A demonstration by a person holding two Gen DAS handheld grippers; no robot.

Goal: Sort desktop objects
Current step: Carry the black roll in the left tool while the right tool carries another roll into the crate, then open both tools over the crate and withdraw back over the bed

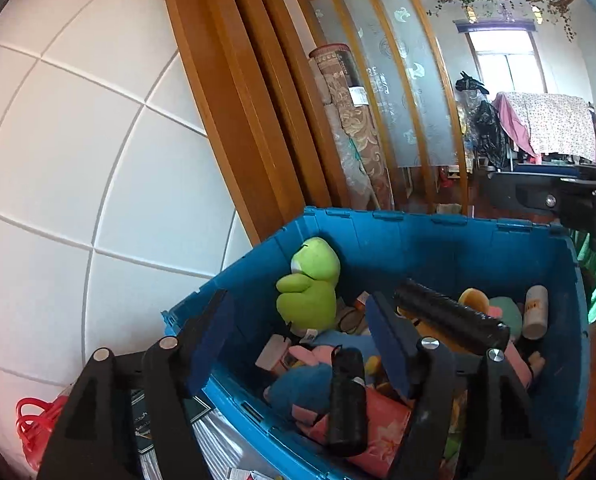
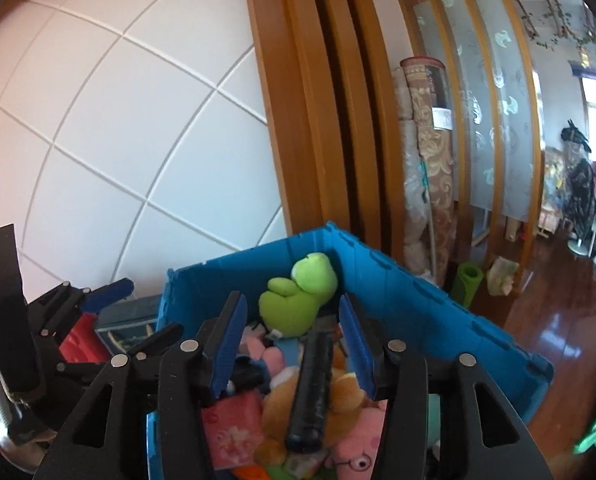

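White tiled wall and an orange wooden door frame stand behind a blue bin (image 1: 438, 240), which serves as the landmark. No tabletop shows in either view, so how many loose things are left to sort cannot be told. Inside the bin a heap has built up: a green frog plush (image 1: 310, 284) leans in the far corner, a white bottle (image 1: 536, 312) stands against the right wall, and pink and orange soft toys and a pink box fill the bottom. On top of that heap lie two black rolls: one roll (image 1: 452, 316) rests across the pile near the bin's right side, and a second roll (image 1: 348, 396) lies nearer the front wall. The left tongs (image 1: 298, 340) hang above the bin's front left corner, jaws well apart and gripping nothing; one pad sits outside the wall, the other over the pile. The right tongs (image 2: 293, 344) hang over the bin's middle, jaws partly apart; a black roll (image 2: 312, 388) shows in the gap below, but the pads do not appear to press on it, so I judge it dropped rather than held. Both rolls seem delivered, so this round of sorting looks done. What remains, I judge, is to draw both tongs back from the bin and fetch whatever is still outside it.
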